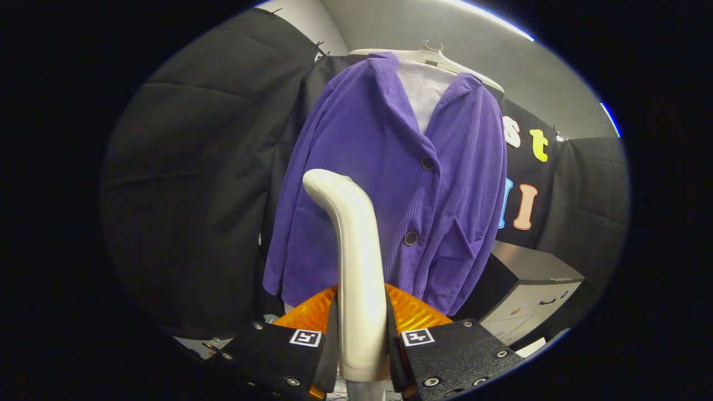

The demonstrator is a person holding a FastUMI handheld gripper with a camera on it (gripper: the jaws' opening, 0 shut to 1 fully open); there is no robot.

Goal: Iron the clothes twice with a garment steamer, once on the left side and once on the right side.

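- The gripper [363, 340] is clenched on the garment steamer [356, 262]: both fingers press against the sides of its pale upright handle, which rises between them and curves forward at the top
- The grasp sits low on the handle, so the long neck above acts as a lever; a sideways push against cloth could twist the steamer between the pads, and the smooth, rounded surface looks likely to slip
- An orange ribbed part [415, 313] of the steamer shows just behind the fingers on both sides; what it does cannot be told from here
- Just beyond the steamer's curved head hangs the purple jacket [390, 184], a ribbed corduroy-like piece buttoned down the front over a white shirt [424, 94], on a white hanger [431, 55]
- The head appears close to the jacket's front, near the middle and a little toward one panel; whether it touches the cloth cannot be told
- The jacket hangs free, so pressing too hard would likely swing it away or turn it on the hanger, leaving a stroke uneven
- The buttons [428, 163] could catch the head on a pass near the placket
- A cabinet [535, 289] stands beside the jacket's lower hem, and a wide sweep on that side might knock against it
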